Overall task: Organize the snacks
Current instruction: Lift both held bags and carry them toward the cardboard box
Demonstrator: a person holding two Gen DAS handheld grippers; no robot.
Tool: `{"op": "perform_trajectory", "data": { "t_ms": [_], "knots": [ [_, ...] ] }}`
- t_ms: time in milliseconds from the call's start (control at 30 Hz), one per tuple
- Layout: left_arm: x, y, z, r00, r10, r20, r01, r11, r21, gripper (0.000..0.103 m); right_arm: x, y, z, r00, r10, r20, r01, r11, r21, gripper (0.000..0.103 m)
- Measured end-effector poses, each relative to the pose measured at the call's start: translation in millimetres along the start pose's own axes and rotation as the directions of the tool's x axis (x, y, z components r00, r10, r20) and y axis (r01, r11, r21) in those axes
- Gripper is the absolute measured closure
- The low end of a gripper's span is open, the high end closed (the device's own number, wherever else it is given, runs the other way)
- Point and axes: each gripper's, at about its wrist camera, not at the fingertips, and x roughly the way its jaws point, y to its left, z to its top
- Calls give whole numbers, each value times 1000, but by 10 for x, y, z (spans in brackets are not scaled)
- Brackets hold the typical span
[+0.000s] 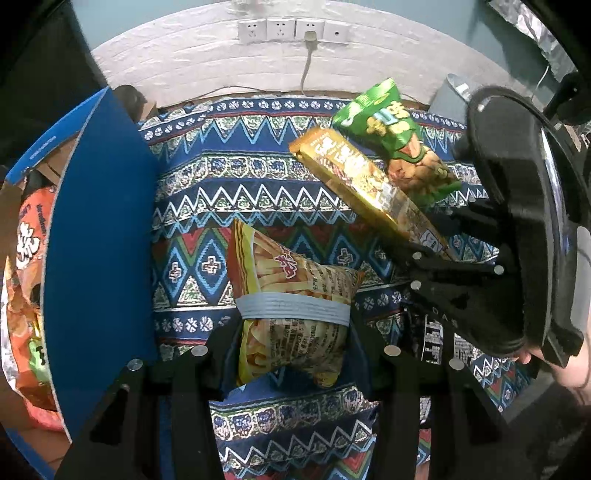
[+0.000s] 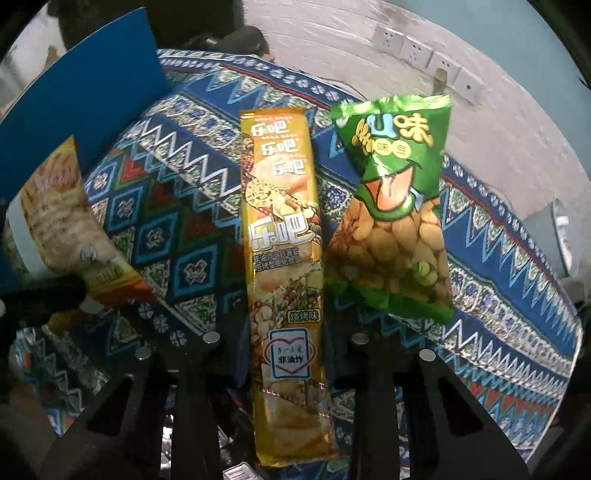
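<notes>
My left gripper (image 1: 291, 350) is shut on a yellow fries snack bag (image 1: 291, 295) with a pale blue band, held over the patterned cloth (image 1: 229, 177). My right gripper (image 2: 286, 339) is shut on a long gold snack pack (image 2: 282, 236); the pack also shows in the left wrist view (image 1: 362, 181), with the right gripper (image 1: 424, 258) at its near end. A green bean snack bag (image 2: 395, 206) lies on the cloth just right of the gold pack, and appears in the left wrist view (image 1: 395, 140). The fries bag shows at the left of the right wrist view (image 2: 62, 221).
A blue box (image 1: 99, 236) stands at the left with orange snack bags (image 1: 26, 295) inside; it also shows in the right wrist view (image 2: 85, 96). A white brick wall with sockets (image 1: 291, 29) is behind. A grey bin (image 1: 450, 96) stands at the far right.
</notes>
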Motion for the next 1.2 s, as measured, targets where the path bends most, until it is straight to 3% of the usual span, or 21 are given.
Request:
{"op": "perform_trajectory", "data": {
  "t_ms": [200, 667, 1200],
  "knots": [
    [-203, 0, -63, 999, 7, 41, -8, 1000, 3, 53, -264, 24, -27, 1000, 24, -4, -24, 1000, 8, 74],
    [-542, 18, -106, 993, 19, 113, -20, 1000, 2, 53, -811, -30, -52, 996, 37, 79, -43, 997, 71, 74],
    [-996, 85, -170, 968, 72, 240, -81, 996, 29, 53, -1388, 117, 41, 986, 48, 157, -64, 993, 103, 74]
  ]
}}
